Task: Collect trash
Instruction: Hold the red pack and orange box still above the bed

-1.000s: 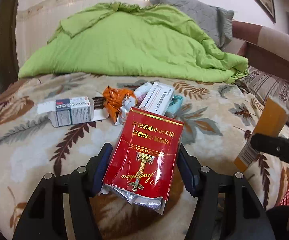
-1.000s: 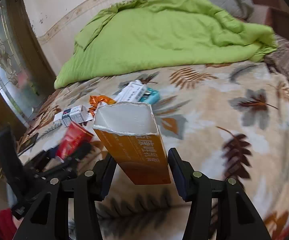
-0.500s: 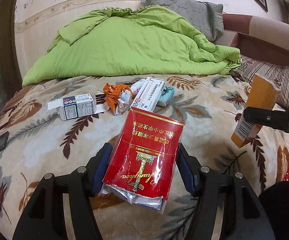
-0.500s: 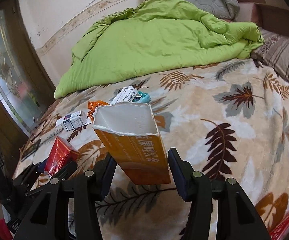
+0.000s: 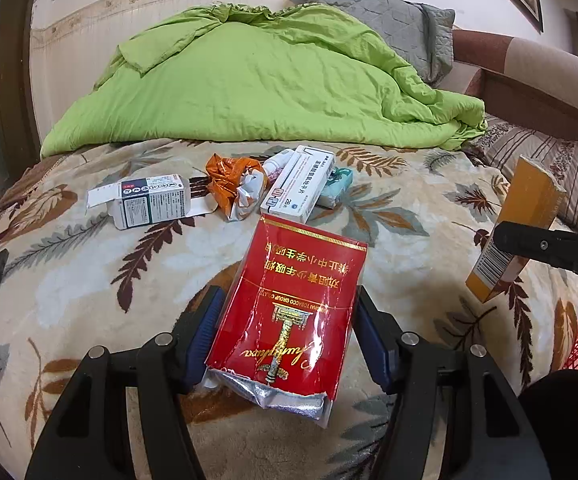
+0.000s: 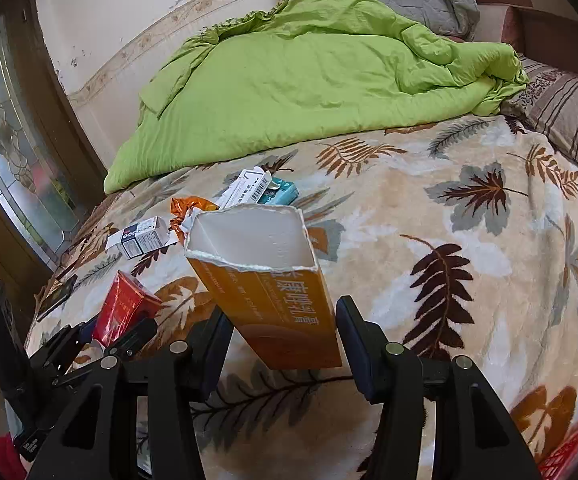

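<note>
Left gripper (image 5: 289, 344) is clamped on the red cigarette pack (image 5: 289, 312), held low in the centre of its frame, above the leaf-print blanket (image 5: 409, 216). Right gripper (image 6: 285, 344) is gripping the torn-open orange box (image 6: 273, 288), open end up, mid-frame. More trash lies together on the bed toward the upper centre: a white-and-dark carton (image 5: 149, 204), a crumpled orange wrapper (image 5: 229, 184), a long white box (image 5: 297, 190) and a teal packet (image 5: 337, 188). A green quilt (image 5: 257, 84) is heaped behind them.
</note>
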